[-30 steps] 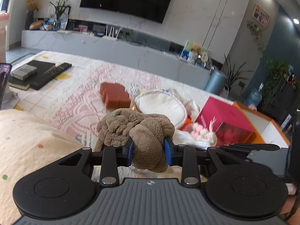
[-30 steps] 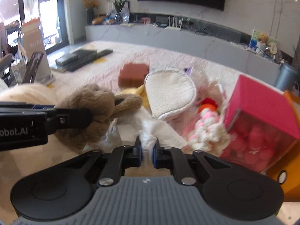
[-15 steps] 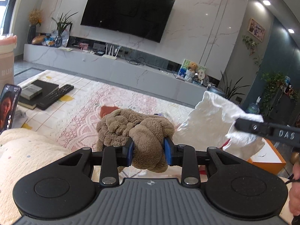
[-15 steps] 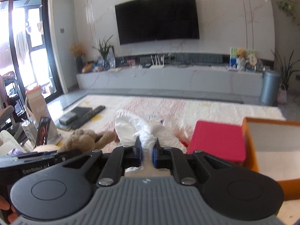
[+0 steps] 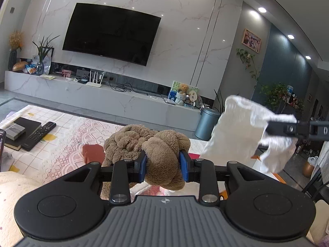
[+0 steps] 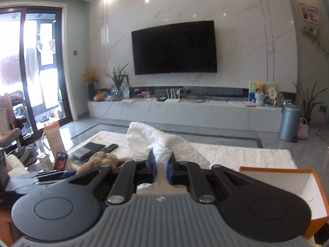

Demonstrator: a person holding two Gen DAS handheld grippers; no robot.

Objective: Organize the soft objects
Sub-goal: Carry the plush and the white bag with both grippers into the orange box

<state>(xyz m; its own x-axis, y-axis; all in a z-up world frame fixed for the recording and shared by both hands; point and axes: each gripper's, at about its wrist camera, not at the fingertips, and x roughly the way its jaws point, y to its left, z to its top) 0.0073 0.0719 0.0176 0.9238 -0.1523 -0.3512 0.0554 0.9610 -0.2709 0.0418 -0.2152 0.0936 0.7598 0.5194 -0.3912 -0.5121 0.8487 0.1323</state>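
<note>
Left wrist view: a brown plush toy (image 5: 162, 160) is clamped in the left gripper (image 5: 163, 165), a white cloth (image 6: 162, 142) pinched by the right gripper (image 6: 161, 167). Both are held aloft; nothing's been dropped into the orange box (image 6: 304, 185) yet, so sorting looks barely started.

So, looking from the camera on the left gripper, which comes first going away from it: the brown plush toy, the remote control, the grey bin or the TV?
1. Brown plush toy, held in the left gripper.
2. Remote control, on the mat at left.
3. Grey bin, on the floor at right by the TV bench.
4. TV, high on the back wall.
</note>
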